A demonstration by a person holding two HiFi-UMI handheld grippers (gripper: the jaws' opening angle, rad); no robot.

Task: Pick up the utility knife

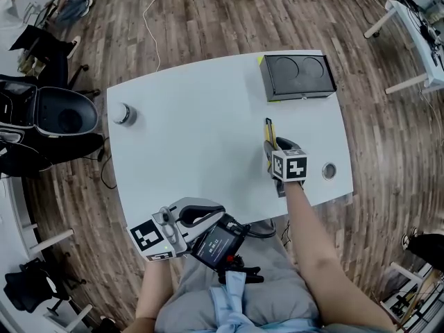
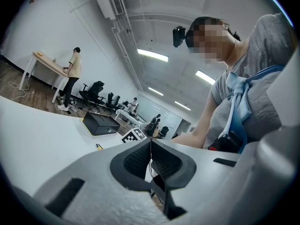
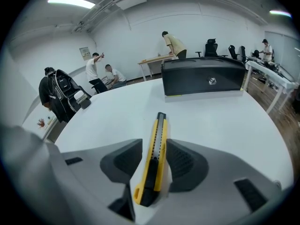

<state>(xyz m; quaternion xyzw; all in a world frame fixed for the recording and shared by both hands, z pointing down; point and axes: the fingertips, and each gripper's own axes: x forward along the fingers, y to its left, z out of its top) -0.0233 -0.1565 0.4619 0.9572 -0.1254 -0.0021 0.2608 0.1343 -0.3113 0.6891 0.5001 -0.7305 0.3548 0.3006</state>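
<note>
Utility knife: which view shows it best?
Right gripper view: the whole yellow-and-black utility knife lies on the table between the fingers of the right gripper. Head view shows only its front end poking past that gripper. Left gripper view shows just a distant yellow speck.

A pale grey-white table with rounded corners stands on a brown wood-plank floor. At its far right corner lies a black rectangular box with two round recesses in its top. Near the left edge stands a small round grey cylinder. A round grey grommet sits close to the right edge. Between box and grommet, a slim yellow-and-black utility knife lies flat on the table, pointing toward the box, inside the parted right claw.
</note>
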